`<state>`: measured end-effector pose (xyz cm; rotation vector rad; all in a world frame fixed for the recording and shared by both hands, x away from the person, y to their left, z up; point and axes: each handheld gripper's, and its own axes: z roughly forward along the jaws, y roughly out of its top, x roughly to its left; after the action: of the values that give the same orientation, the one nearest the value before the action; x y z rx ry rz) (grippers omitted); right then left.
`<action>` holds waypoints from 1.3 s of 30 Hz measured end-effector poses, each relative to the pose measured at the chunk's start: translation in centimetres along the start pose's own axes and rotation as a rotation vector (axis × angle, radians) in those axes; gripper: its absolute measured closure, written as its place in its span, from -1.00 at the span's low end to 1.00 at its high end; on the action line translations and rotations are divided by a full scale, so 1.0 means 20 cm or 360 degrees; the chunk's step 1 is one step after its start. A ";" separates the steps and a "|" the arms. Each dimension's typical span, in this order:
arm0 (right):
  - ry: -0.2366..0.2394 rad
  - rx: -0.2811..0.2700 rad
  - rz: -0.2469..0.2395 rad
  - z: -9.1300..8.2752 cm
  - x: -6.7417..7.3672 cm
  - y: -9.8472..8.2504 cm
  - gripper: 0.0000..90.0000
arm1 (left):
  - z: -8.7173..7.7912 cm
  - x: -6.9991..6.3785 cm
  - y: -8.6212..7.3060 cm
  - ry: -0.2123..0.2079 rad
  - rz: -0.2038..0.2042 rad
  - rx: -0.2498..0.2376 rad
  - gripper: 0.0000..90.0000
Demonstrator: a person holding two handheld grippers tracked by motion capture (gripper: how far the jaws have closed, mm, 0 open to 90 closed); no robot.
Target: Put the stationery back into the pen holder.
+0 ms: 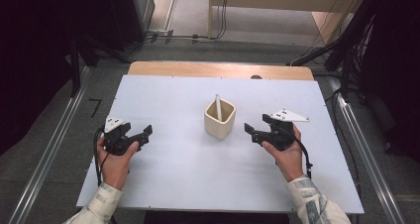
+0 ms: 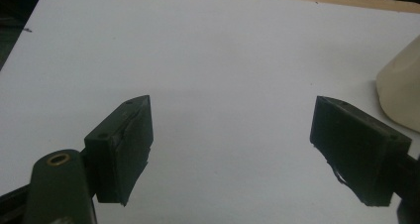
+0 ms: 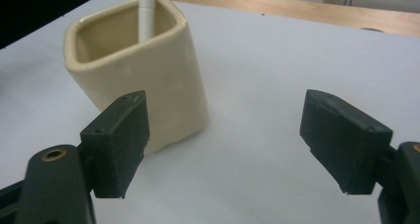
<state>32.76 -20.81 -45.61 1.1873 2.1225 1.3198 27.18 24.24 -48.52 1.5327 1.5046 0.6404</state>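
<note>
I see the cup (image 1: 220, 118) at table centre, a white stick (image 1: 218, 107) upright inside it; my right gripper (image 1: 253, 131) is nearer, just to its right, jaws spread and empty; my left gripper (image 1: 142, 135) waits well apart, also spread.

The table (image 1: 163, 179) has a white top, and a strip of light wood (image 1: 218, 69) runs along its far edge. Around it the floor (image 1: 44, 135) is grey. Metal rails (image 1: 47, 157) lie on the floor at both sides of the table. Behind the wood strip some cables (image 1: 188, 36) run across the floor. The corners of the room are very dark.
</note>
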 end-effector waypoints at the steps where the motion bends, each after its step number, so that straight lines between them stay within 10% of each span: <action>1: -0.0009 0.0008 0.0004 -0.01 -0.01 -0.01 -0.61 | 0.00 0.00 0.00 -0.0001 0.0000 0.0000 -0.61; 39: -0.0346 0.0099 0.0036 -0.38 -0.24 -0.25 -0.68 | -0.13 -0.05 -0.12 -0.0117 0.0083 0.0023 -0.63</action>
<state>28.12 -29.87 -46.76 1.3191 2.0122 1.0865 23.69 23.59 -49.02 1.5940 1.4215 0.5980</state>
